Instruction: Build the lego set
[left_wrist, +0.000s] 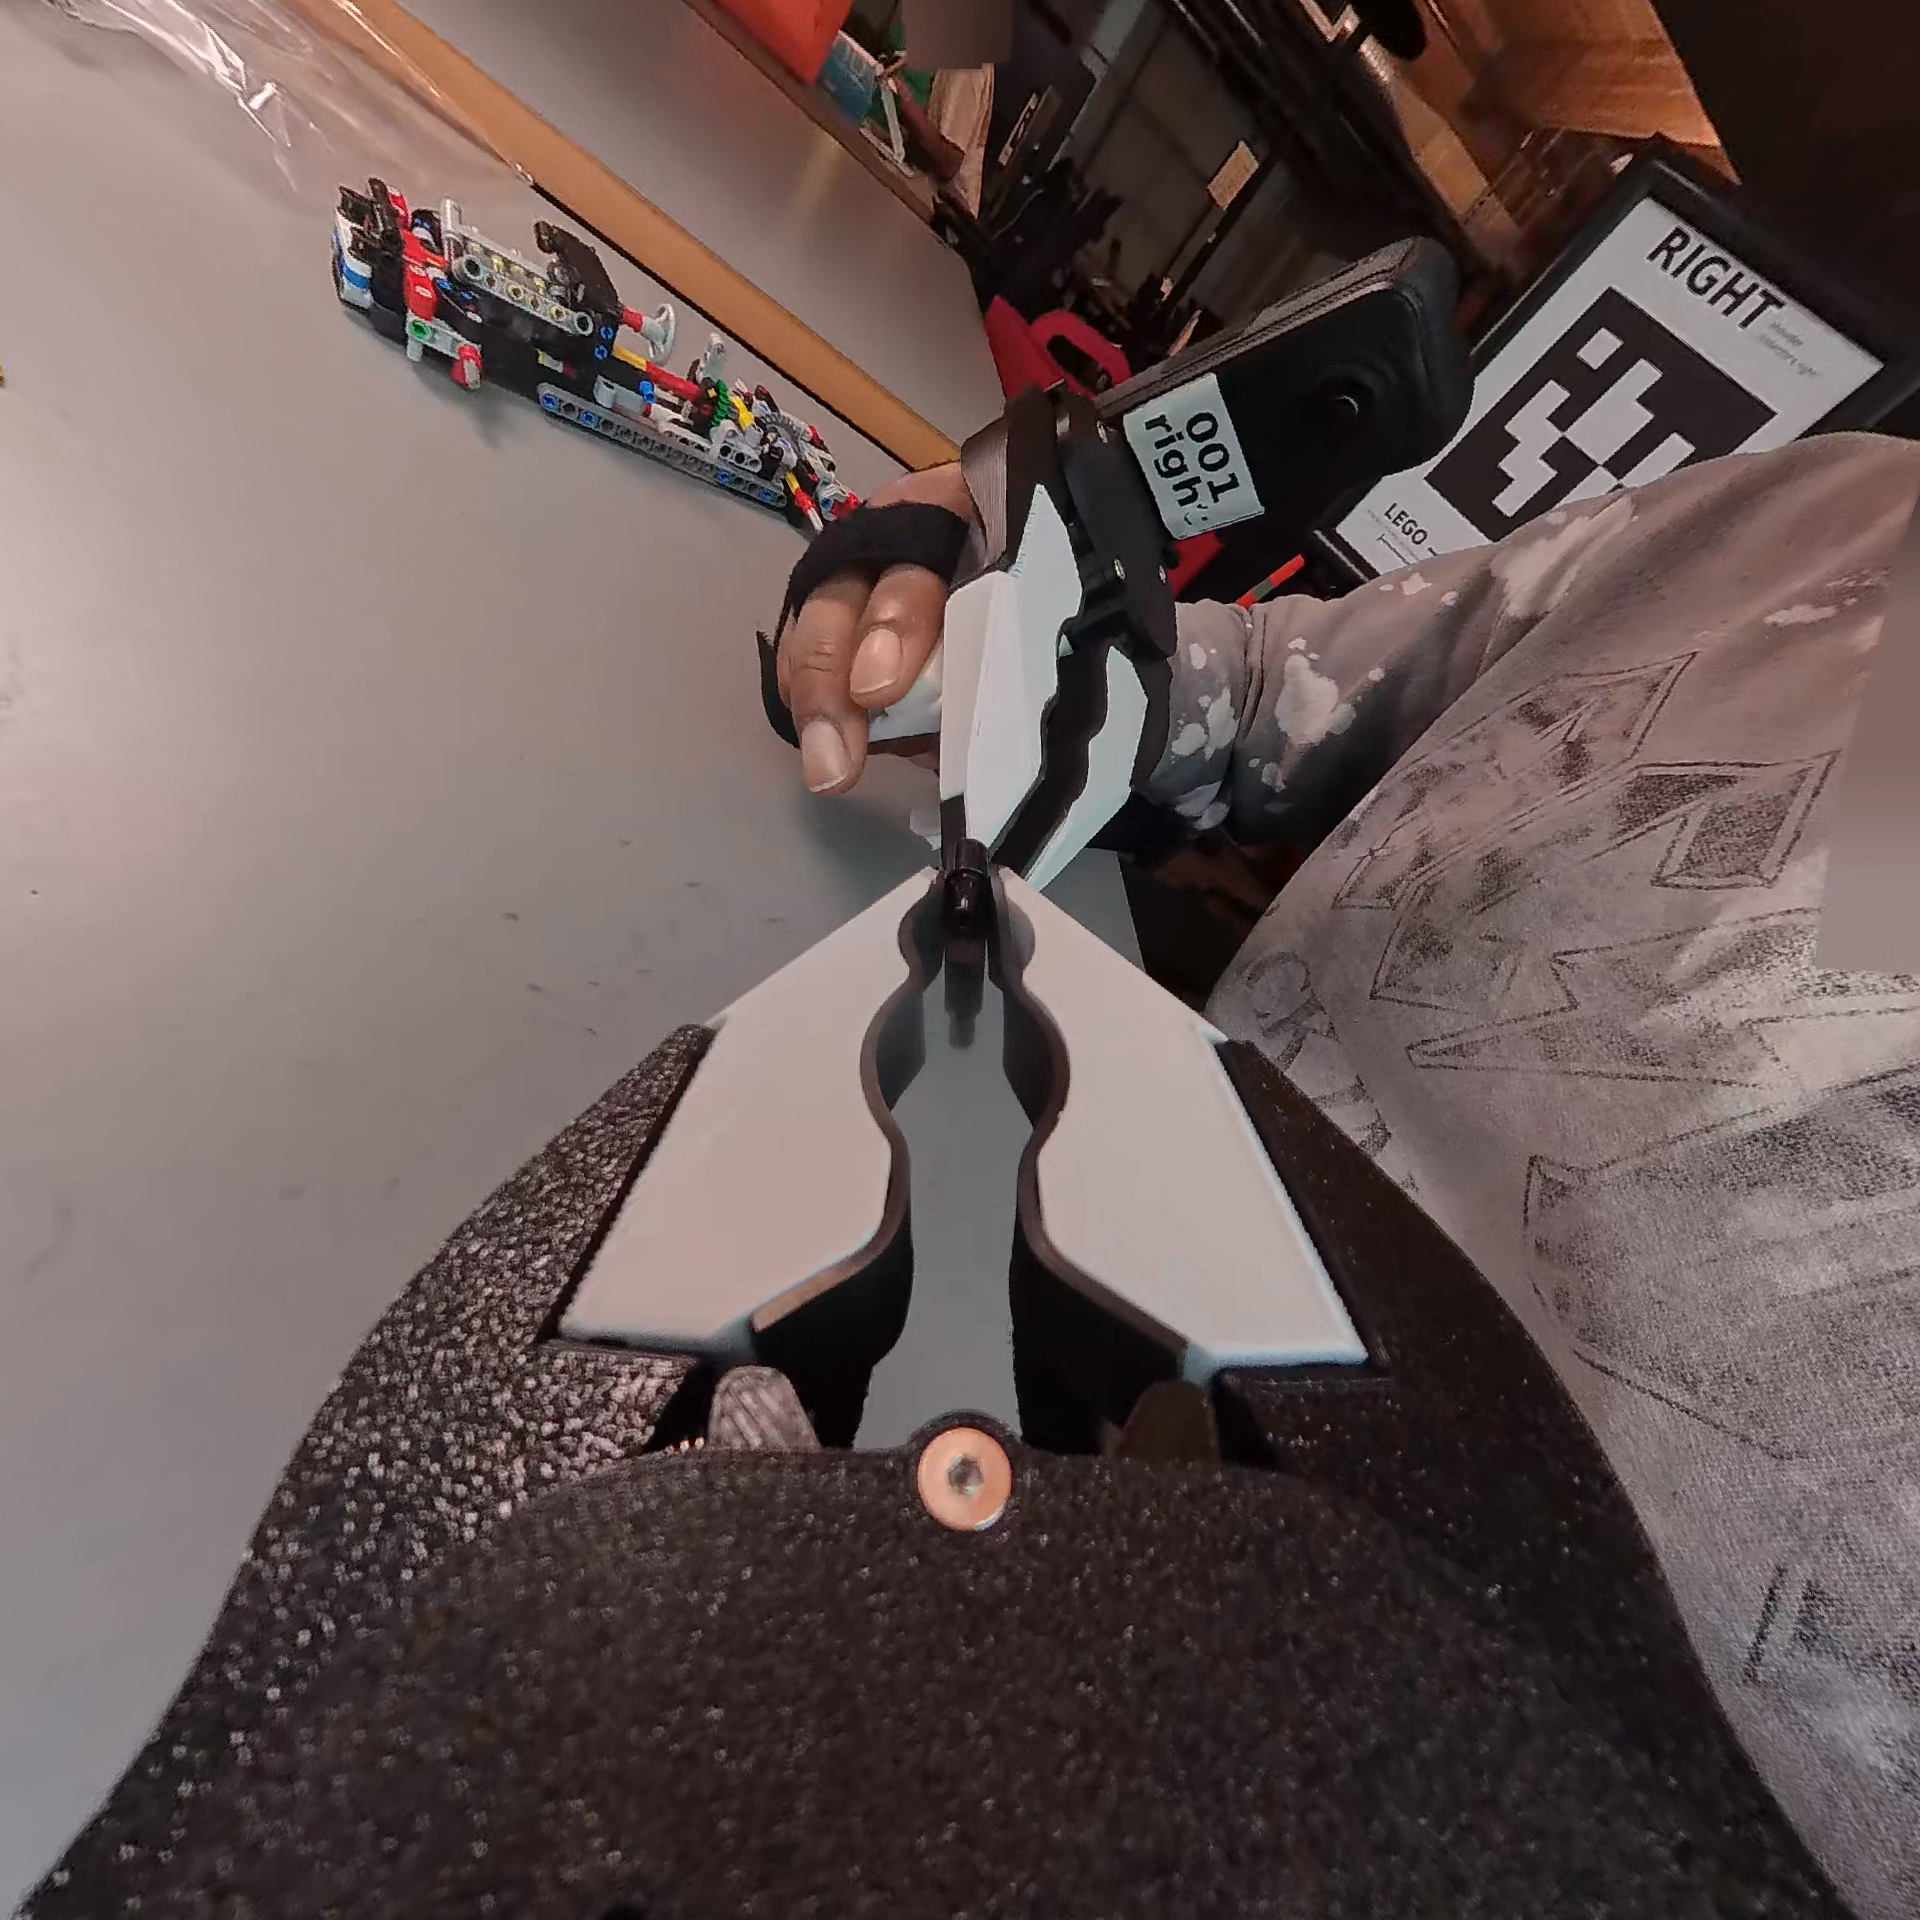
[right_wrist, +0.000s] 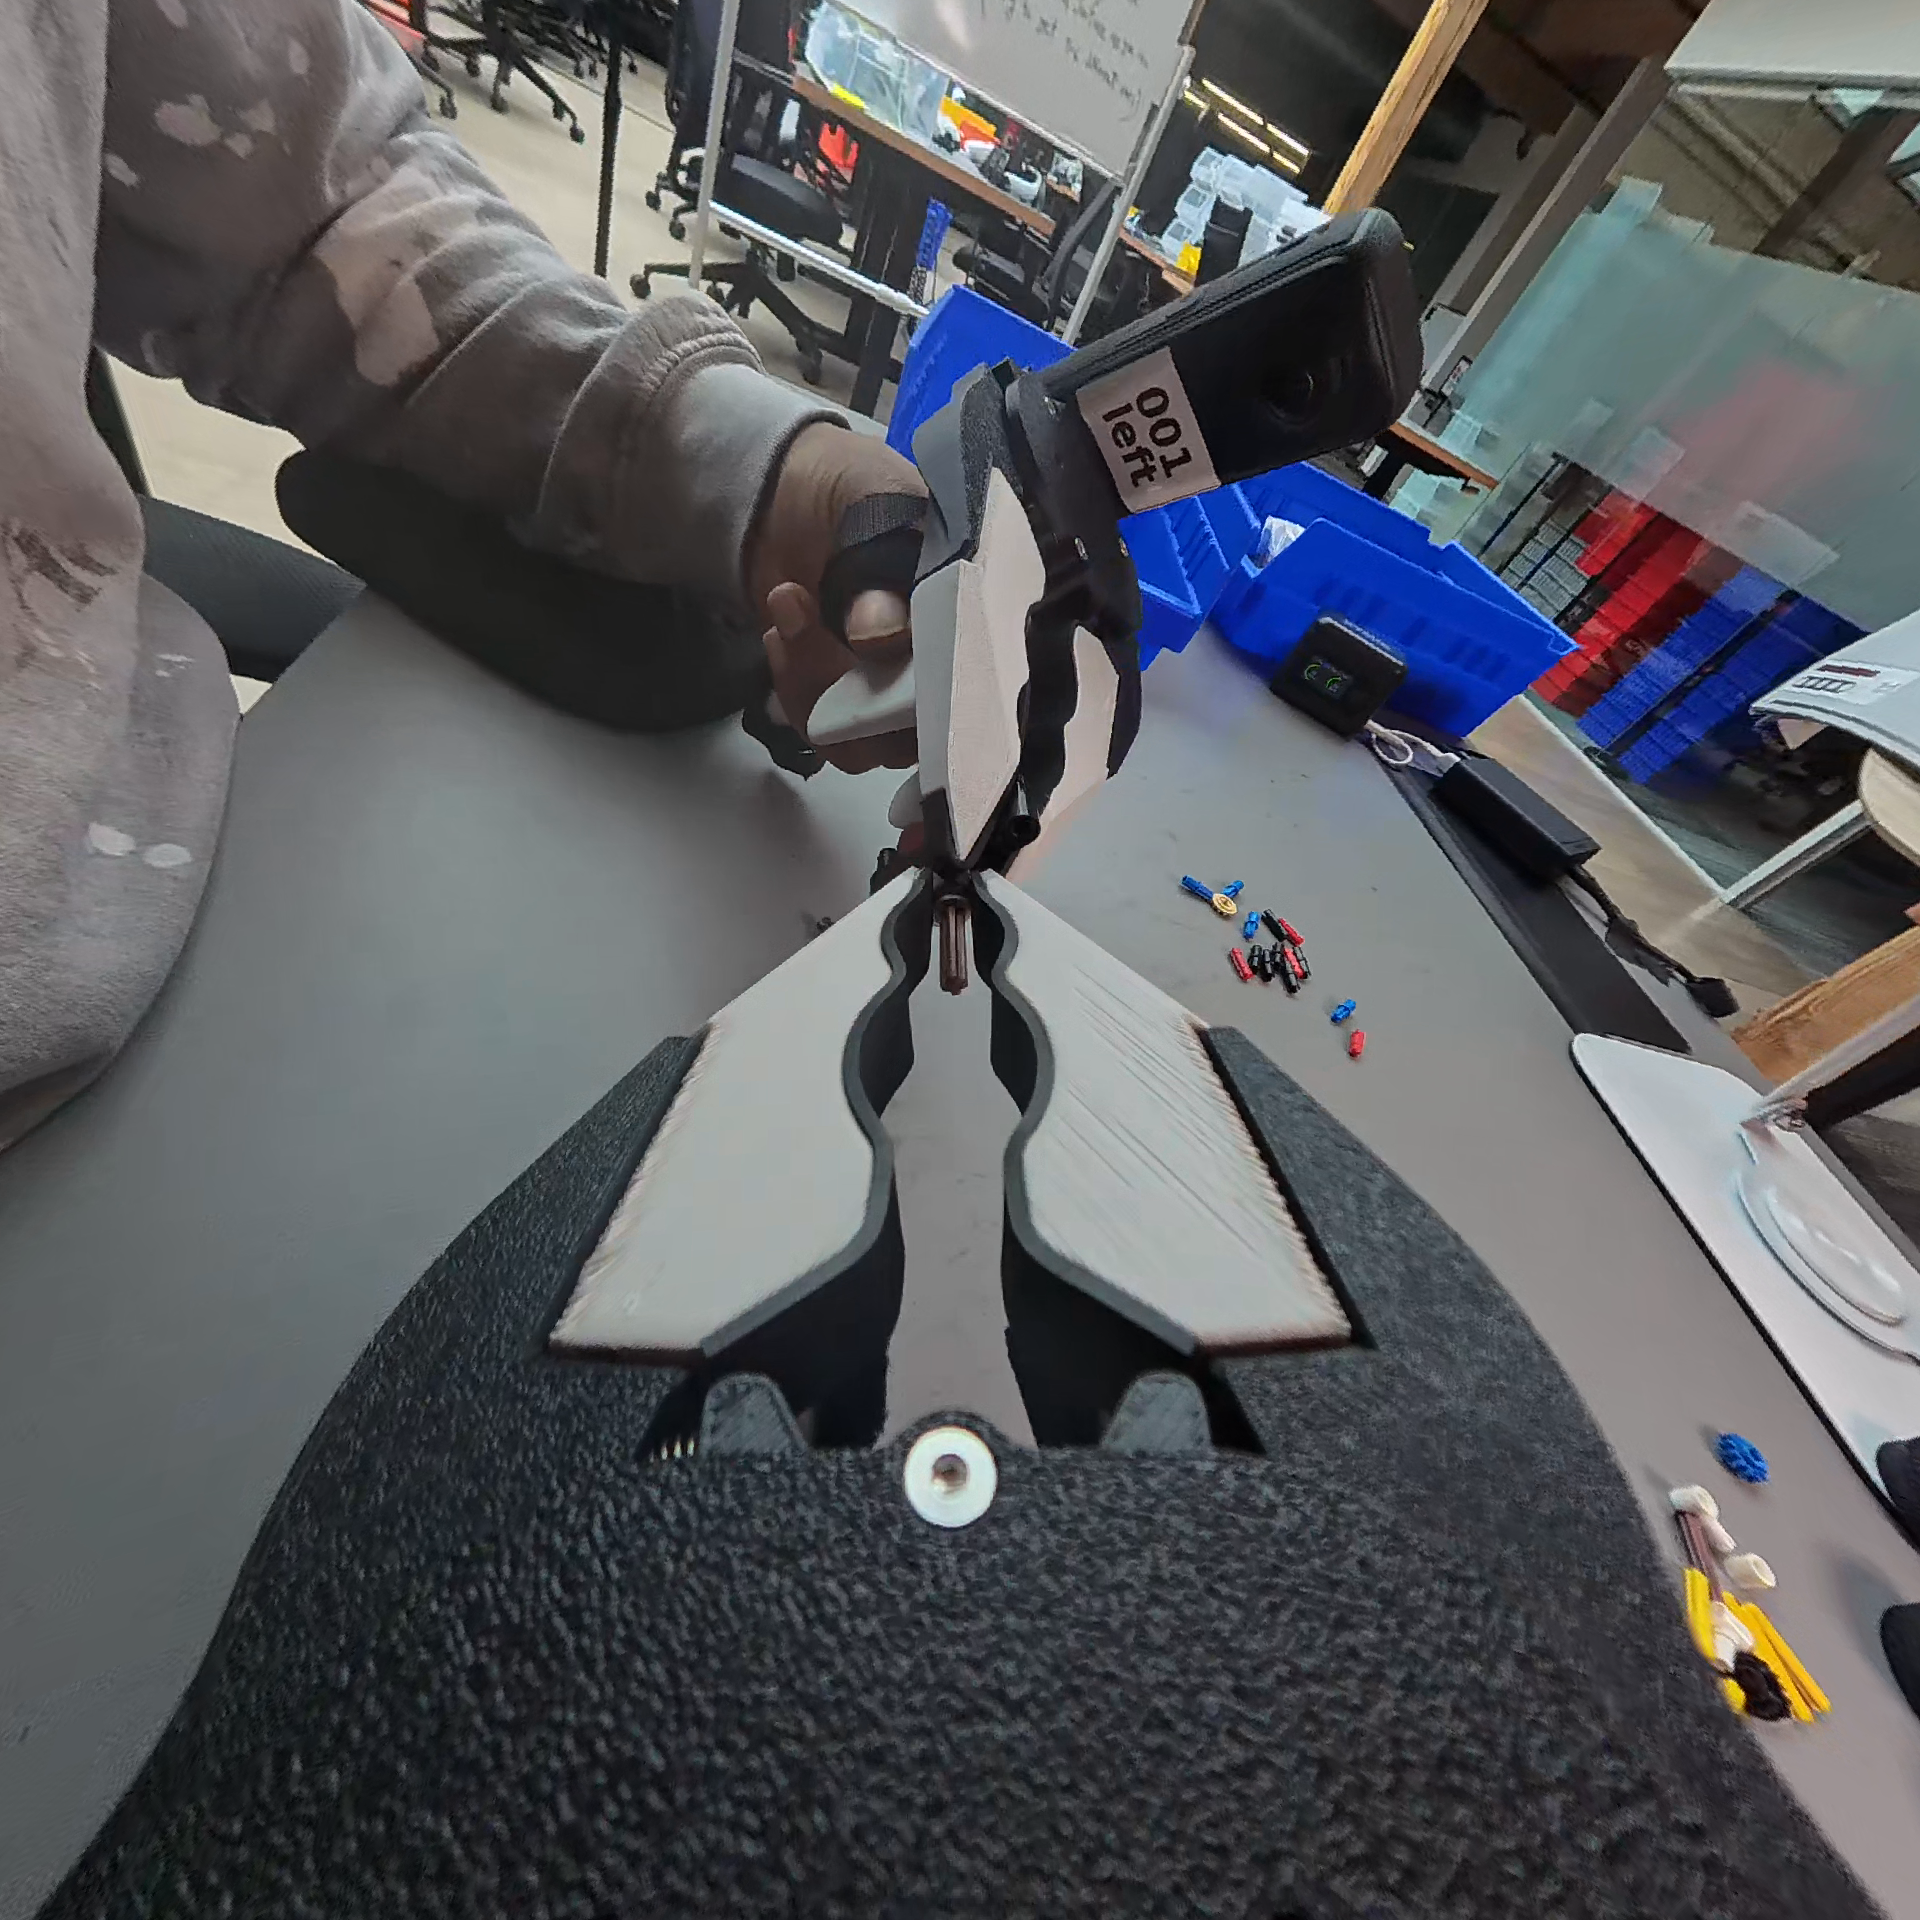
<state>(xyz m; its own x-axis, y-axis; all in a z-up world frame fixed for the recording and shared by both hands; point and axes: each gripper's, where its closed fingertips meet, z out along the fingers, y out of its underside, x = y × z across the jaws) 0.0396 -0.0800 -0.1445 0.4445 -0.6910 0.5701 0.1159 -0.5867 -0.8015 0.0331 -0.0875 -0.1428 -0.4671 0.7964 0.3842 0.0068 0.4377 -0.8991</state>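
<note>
We see the left gripper with its jaws drawn together at the tips, pinching a small black Lego connector piece whose thin pin end points back toward the camera. In the right wrist view, the right gripper likewise has its jaws pressed in on a short dark brown Lego axle, held lengthwise between the tips. The two grippers meet tip to tip above the grey tabletop, each showing in the other's view with a hand wrapped round its handle; we cannot tell whether the two held pieces actually touch. The partly built Lego model, a long assembly of grey beams with red, black, blue and yellow parts, lies flat on the tabletop well apart from the grippers, near the far wooden edge. In the right wrist view, a loose scatter of small red, black and blue Lego pins lies on the tabletop to the right of the meeting tips, and a cluster of yellow axles and pale bushes lies nearer the camera at the right edge, with a small blue gear just beyond it. Blue plastic bins stand at the far end of the tabletop.
</note>
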